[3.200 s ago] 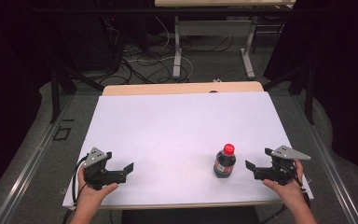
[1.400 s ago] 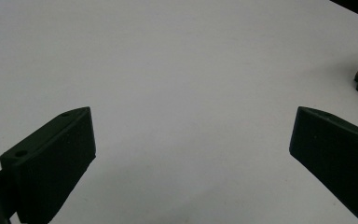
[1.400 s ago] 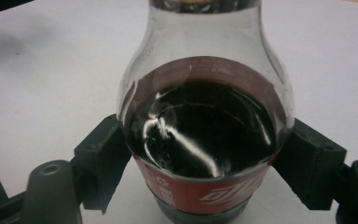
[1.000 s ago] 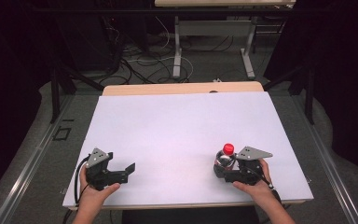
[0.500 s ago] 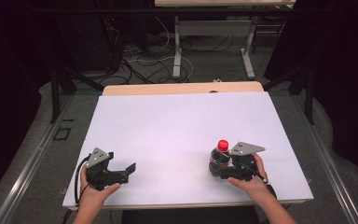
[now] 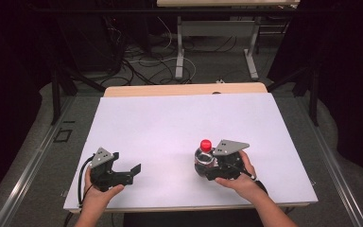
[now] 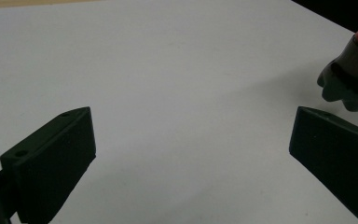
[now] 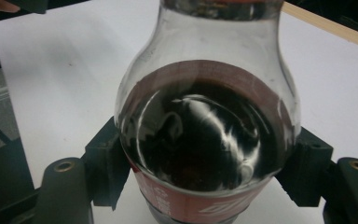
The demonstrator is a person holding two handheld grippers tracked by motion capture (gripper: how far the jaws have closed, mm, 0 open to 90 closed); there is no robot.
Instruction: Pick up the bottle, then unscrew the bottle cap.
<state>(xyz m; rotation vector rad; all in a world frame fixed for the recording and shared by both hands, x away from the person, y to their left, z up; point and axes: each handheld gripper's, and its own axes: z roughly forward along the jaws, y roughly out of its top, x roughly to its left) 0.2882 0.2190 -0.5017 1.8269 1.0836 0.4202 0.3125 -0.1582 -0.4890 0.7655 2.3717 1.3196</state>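
My right tongs (image 6: 207,169) clamp the cola bottle (image 6: 204,159) between both pads; my left tongs (image 6: 131,171) gape empty, well apart on the surface (image 6: 170,123).

Red-capped bottle (image 6: 205,158) of dark cola on a white tabletop (image 6: 179,127).
Its label is red with white lettering; both grippers' jaws are black, one topped by a grey plate.

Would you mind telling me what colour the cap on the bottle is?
Red; the bottle cap shows best in the high view.
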